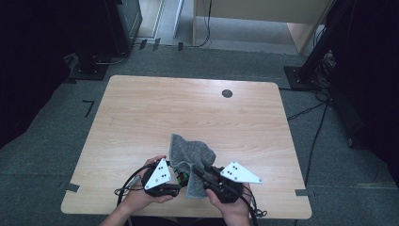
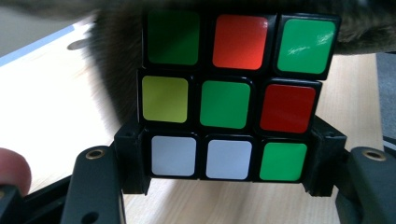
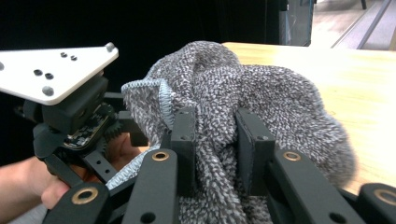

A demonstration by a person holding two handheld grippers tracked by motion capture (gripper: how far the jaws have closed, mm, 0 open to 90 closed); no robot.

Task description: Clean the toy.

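Note:
A scrambled colour cube with green, red, yellow and white stickers sits between the jaws of my left gripper, which is shut on its lowest layer. From above, the cube shows as a small patch between the two hands near the table's front edge. A grey terry cloth is bunched up over and behind the cube. My right gripper is shut on a fold of that cloth, with the left gripper close beside it. The cloth hides the cube's far faces.
The wooden table has a small dark round spot near its far edge. Around it lie grey carpet, trailing cables at the right, and dark stands at the back corners.

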